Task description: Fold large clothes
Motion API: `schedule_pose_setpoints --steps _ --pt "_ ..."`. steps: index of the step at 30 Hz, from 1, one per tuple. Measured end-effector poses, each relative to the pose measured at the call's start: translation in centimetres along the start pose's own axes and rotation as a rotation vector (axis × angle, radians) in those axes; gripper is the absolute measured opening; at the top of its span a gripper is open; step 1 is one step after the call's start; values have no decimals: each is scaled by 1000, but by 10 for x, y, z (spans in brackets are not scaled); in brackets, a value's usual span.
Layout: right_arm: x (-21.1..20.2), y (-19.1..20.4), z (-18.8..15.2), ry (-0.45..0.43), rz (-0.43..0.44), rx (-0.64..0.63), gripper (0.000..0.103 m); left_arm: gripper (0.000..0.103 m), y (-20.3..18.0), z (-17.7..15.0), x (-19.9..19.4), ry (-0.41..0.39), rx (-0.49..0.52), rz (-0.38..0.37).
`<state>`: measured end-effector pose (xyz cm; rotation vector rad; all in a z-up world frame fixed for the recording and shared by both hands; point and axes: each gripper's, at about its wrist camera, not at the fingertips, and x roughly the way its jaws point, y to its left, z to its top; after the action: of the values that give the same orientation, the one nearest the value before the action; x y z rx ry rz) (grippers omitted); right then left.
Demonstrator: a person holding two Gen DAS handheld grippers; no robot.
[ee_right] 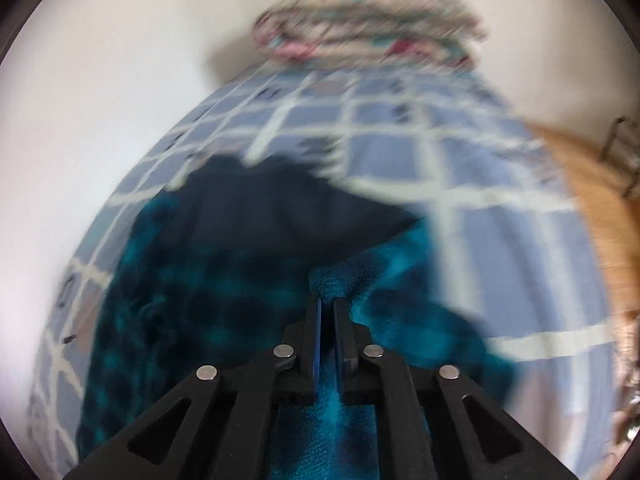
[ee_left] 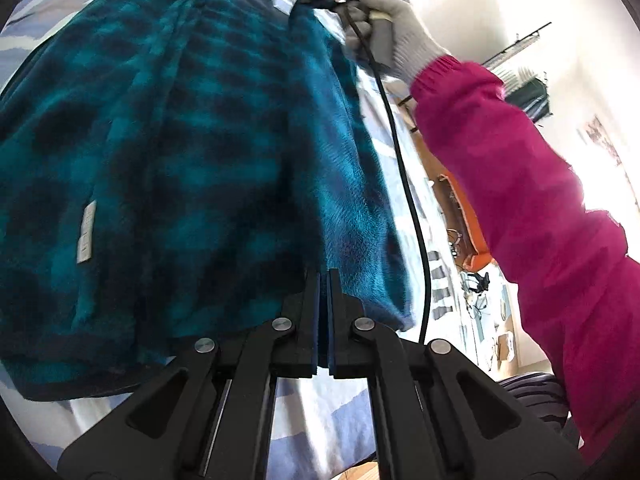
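Across a bed (ee_right: 460, 168) with a blue-and-white checked sheet, one teal-and-navy plaid fleece garment (ee_left: 168, 152), lifted by its edge; soft, thick and limp, likely best gripped along hems. Two grippers, left gripper (ee_left: 324, 276) and right gripper (ee_right: 327, 304), jaws of both clenched on fleece. One white care label (ee_left: 86, 232) showing.

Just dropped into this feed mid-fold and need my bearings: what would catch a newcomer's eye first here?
The teal-and-navy checked fleece garment fills most of the left wrist view, draped over a blue bedsheet with a white grid pattern. The left gripper is shut on its near edge, and the right gripper pinches another part of it. At the right of the left wrist view, a white-gloved hand in a magenta sleeve holds the right gripper's handle.
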<state>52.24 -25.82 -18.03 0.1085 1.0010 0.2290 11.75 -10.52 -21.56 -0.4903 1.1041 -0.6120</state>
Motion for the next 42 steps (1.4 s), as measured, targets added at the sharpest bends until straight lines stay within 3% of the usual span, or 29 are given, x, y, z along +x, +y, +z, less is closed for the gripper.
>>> schedule_pose_setpoints --steps 2,5,7,9,11,14,16,18,19,22,27,28,30,34,39,42 --pt "16 5 -1 45 58 24 26 0 9 -1 2 5 -26 21" --pt "-8 -11 -1 -33 143 83 29 0 18 -2 3 9 -50 22" --pt "-35 -32 -3 -87 104 91 37 0 19 -2 2 8 -51 17" --pt "-59 -60 -10 -119 -10 94 59 0 18 -3 1 4 -47 16" --pt "-70 -89 -17 -111 -40 141 72 0 18 -5 1 2 -45 14" --pt "-60 -130 -35 -3 25 257 68 0 16 -4 4 1 -40 23" --pt "-45 -139 -43 52 55 288 50 0 14 -4 5 2 -39 33" --pt "-33 -135 -46 89 104 276 8 0 13 -2 5 0 -35 38" --pt "-29 -131 -47 96 102 262 5 0 11 -3 4 -1 -32 39" --pt "-29 -112 -33 39 -16 155 3 0 6 -1 6 0 -20 52" --pt "-8 -123 -29 72 -125 194 6 0 8 1 19 23 -27 62" --pt "-10 -124 -33 70 -120 197 6 0 8 -1 16 34 -23 52" --pt "-25 -126 -41 58 -90 223 29 0 6 -2 12 21 -23 55" --pt "-77 -125 -61 40 -16 225 31 0 6 0 5 16 -35 55" --pt "-162 -109 -121 69 112 201 39 33 17 -1 -4 8 -101 32" --pt "-199 -91 -179 126 189 187 40 33 22 -4 -6 9 -125 -1"
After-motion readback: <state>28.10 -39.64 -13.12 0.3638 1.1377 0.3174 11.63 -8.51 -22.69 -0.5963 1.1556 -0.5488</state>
